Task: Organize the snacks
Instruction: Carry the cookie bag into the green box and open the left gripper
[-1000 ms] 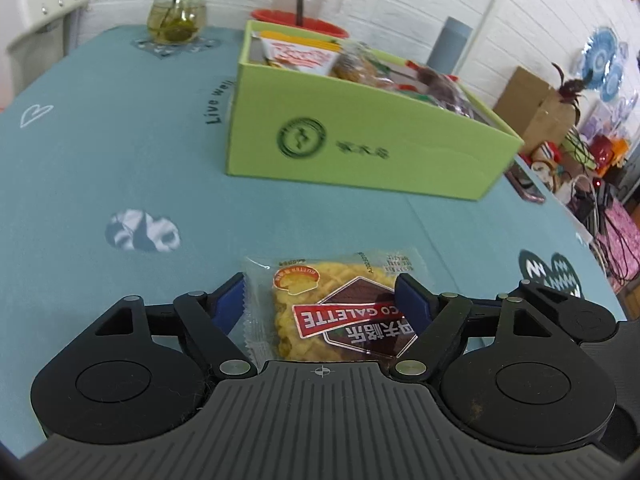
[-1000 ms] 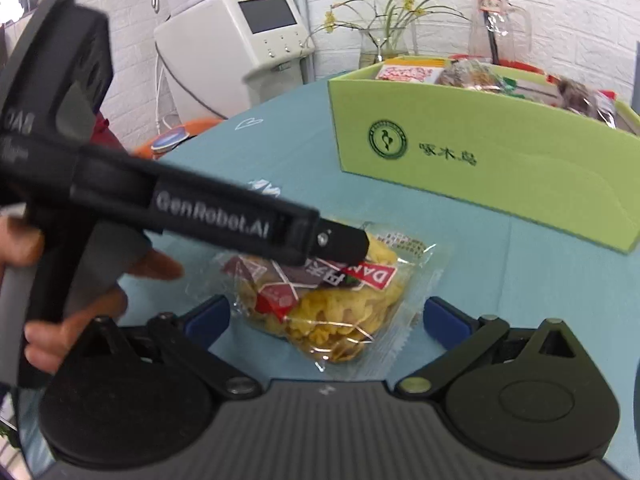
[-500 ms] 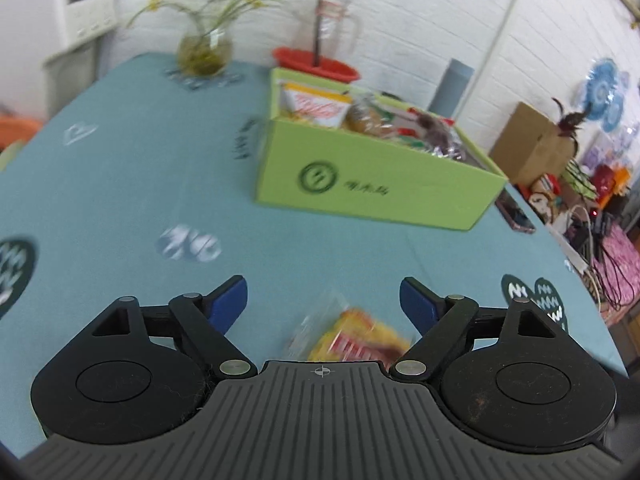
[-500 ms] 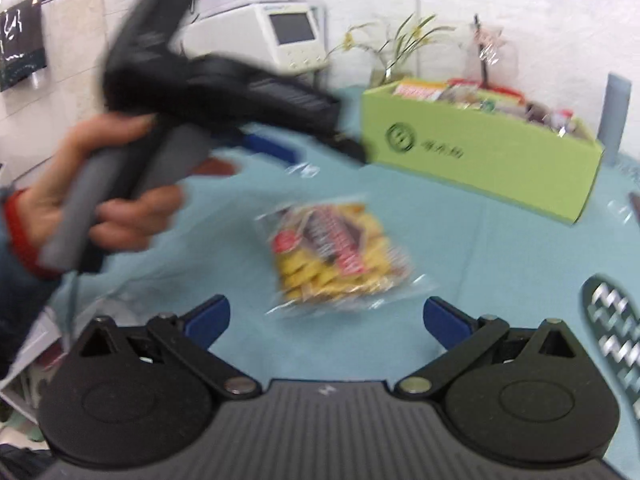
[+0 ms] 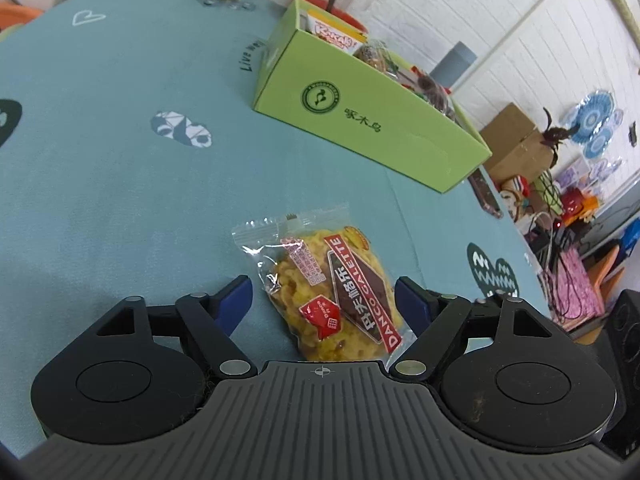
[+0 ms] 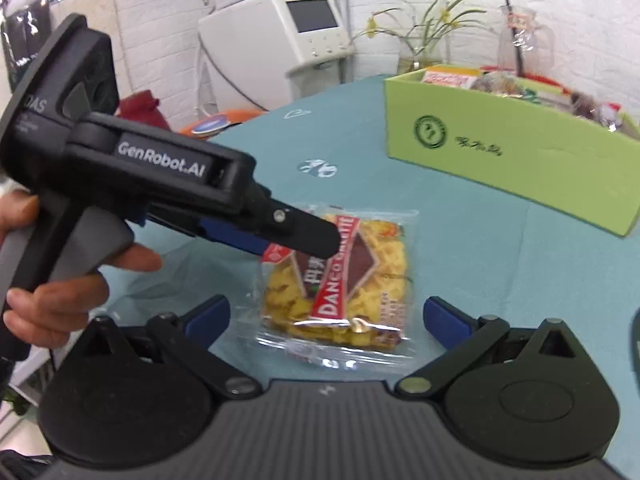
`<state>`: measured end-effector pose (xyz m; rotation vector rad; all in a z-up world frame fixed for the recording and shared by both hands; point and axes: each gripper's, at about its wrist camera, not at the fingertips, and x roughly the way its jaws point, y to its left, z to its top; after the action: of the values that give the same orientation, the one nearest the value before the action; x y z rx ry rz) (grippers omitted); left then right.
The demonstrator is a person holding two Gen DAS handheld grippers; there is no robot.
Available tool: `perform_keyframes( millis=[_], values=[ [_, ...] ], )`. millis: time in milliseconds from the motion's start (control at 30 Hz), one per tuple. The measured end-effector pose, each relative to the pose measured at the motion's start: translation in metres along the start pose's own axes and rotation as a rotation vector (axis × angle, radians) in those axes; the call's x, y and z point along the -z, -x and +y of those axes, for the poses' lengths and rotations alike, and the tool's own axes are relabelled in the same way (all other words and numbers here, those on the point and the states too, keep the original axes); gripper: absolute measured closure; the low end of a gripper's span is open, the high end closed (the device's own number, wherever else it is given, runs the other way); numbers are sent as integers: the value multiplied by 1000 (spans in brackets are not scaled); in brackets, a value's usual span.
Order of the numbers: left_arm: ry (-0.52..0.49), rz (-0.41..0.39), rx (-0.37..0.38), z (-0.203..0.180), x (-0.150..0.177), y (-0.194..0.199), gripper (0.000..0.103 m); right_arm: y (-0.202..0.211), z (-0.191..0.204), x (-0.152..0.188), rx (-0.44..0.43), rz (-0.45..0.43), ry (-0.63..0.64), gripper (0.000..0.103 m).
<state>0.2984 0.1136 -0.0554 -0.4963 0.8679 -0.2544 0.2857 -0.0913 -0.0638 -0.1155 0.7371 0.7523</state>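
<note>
Lengthwise, the waffle packet [image 5: 332, 296] is framed between the left gripper [image 5: 324, 300]'s spread, closing jaws, untouched; the right gripper [image 6: 326, 318] is held wide open nearby.

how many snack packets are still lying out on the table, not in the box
1: the galette packet lies on the teal tablecloth, in front of the green box. Others may be out of view.

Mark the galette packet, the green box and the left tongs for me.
galette packet [image 5: 340, 300]: left wrist view, red-brown label.
green box [image 5: 372, 120]: left wrist view, long front wall.
left tongs [image 5: 324, 300]: left wrist view, midway between the blue tips, closing around the packet.
</note>
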Motion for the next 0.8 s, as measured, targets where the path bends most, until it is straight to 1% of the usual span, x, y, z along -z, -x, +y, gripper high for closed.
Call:
perform_keyframes(
  millis=[100,133,167,233,267,300,333,400,467,500,600,733,800],
  values=[
    [-11,2,2,-3,3,-1,29,-11,-3,-4,-8,20,-17,1],
    [-18,-1,0,-4,6,-2,29,-16,-2,-4,-14,30,-12,1],
    [-34,-9,-8,-6,9,-2,32,-20,-1,-3,-22,38,-10,1],
    [-87,-15,-26,-13,15,-3,53,-22,10,0,-22,27,48,1],
    [-123,-24,-70,-18,17,-4,61,-23,17,1,5,34,79,2],
    [-134,-25,-75,-21,17,-3,63,-20,20,3,21,31,105,2],
    [-124,-30,-71,-21,15,-2,68,-18,19,3,23,23,102,3],
    [-105,-56,-37,-22,7,4,77,-10,8,0,21,-19,59,4],
    [-81,-63,13,-24,-4,7,80,0,-2,-7,29,-57,25,5],
    [-80,-68,29,-28,-10,6,80,4,-8,-11,32,-74,9,5],
    [-108,-86,36,-46,-30,0,76,14,-19,-27,46,-122,-22,5],
    [-165,-150,45,-79,-78,-7,76,20,-43,-65,87,-182,6,5],
    [-193,-186,46,-95,-112,-15,76,19,-62,-93,103,-209,21,5]
  ],
)
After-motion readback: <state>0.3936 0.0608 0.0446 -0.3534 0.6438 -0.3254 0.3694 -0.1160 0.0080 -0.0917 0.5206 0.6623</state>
